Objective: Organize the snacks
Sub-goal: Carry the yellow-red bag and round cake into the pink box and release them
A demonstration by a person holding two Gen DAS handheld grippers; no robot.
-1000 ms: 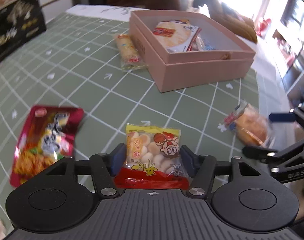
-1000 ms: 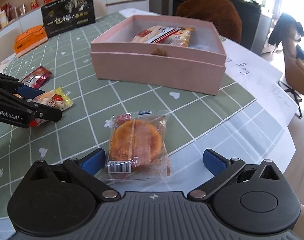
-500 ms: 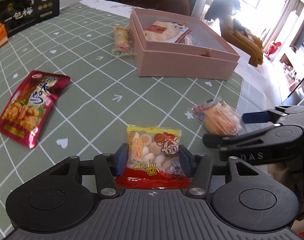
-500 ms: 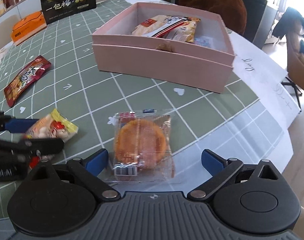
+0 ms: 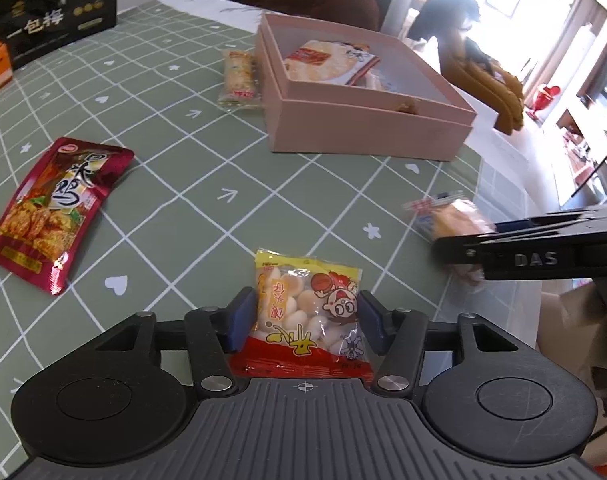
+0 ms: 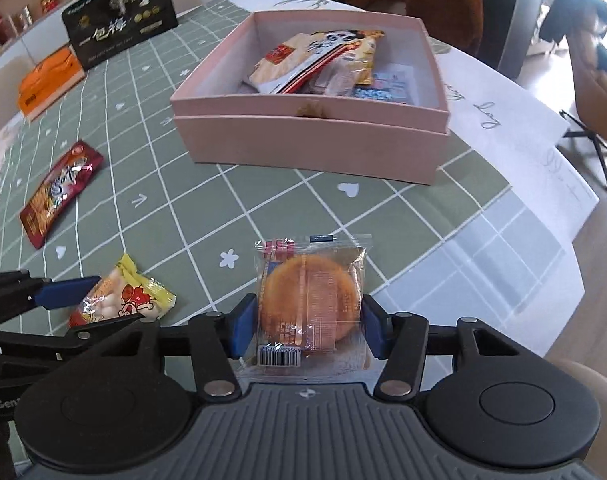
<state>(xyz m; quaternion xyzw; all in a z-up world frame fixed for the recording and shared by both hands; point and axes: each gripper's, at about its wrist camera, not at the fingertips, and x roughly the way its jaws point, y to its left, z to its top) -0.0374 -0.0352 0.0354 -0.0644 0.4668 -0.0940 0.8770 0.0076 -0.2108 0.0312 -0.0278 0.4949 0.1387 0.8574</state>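
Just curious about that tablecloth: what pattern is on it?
The tablecloth is sage green with a white grid and small white hearts, stars and arrows; the left wrist view shows it best.

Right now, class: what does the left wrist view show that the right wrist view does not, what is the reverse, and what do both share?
Only the left wrist view shows the small rice-cracker packet lying beside the pink box.

Only the right wrist view shows the orange box, the blue packet inside the pink box, and the written paper sheet.

Both show the pink box, red pouch, black gift box, yellow-and-red candy bag and wrapped round cake.
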